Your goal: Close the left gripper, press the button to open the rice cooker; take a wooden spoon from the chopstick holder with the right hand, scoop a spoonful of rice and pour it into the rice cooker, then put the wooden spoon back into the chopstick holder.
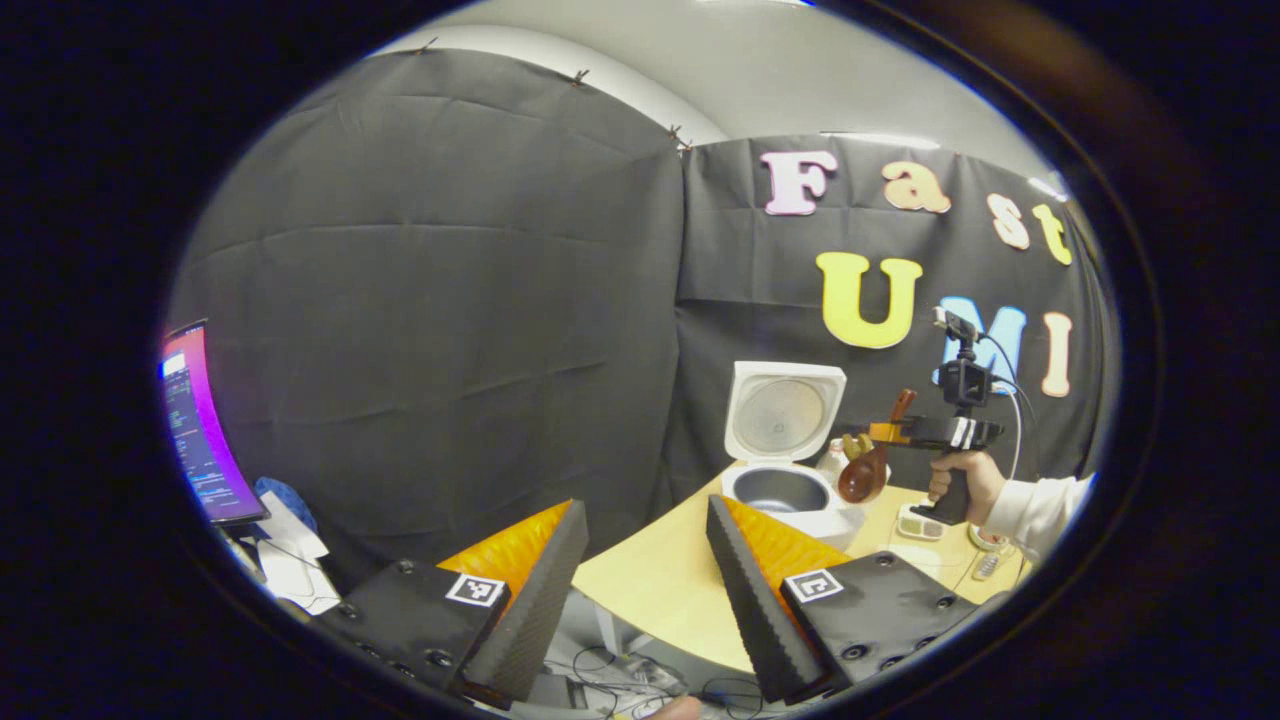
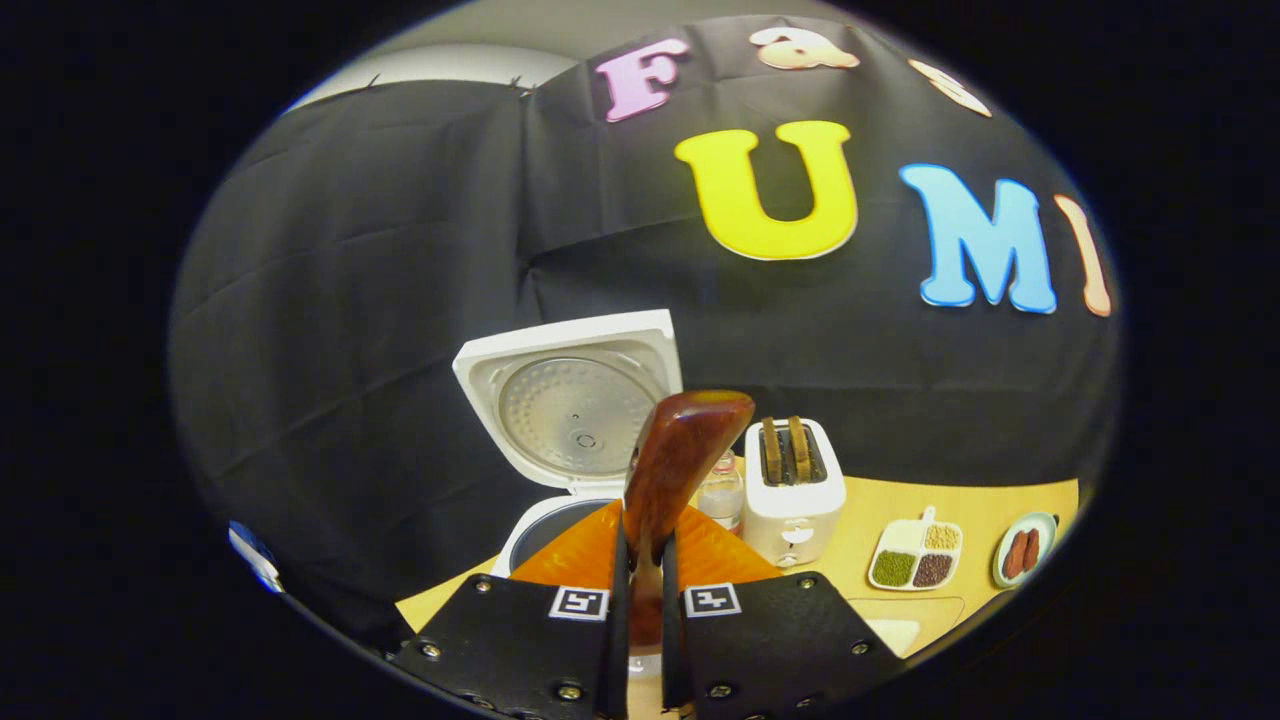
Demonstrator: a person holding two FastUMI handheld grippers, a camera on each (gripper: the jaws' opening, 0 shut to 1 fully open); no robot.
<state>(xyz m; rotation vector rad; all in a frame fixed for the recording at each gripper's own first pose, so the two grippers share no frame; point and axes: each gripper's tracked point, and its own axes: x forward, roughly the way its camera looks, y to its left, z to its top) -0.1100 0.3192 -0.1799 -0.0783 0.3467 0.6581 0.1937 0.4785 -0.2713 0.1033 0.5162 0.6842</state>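
Observation:
The white rice cooker (image 1: 800, 515) stands on the wooden table (image 1: 660, 580) with its lid (image 1: 783, 410) raised and its dark pot (image 1: 778, 490) showing. My left gripper (image 1: 645, 505) is open, low at the table's near edge, well short of the cooker, with nothing between its fingers. In the left gripper view a hand (image 1: 962, 478) holds my right gripper (image 1: 868, 433) just right of the cooker, shut on the wooden spoon (image 1: 865, 472), bowl hanging down. In the right gripper view my right gripper (image 2: 640, 545) clamps the wooden spoon (image 2: 685, 455), which rises before the cooker's lid (image 2: 575, 400). Whether the spoon carries rice is hidden.
A white toaster (image 2: 793, 490) and a small bottle (image 2: 720, 490) stand right of the cooker. Further right lie a divided dish (image 2: 915, 560) of grains and a plate (image 2: 1022, 548) of sausages. A lit monitor (image 1: 200, 430) stands far left, and cables (image 1: 620, 680) lie under the table.

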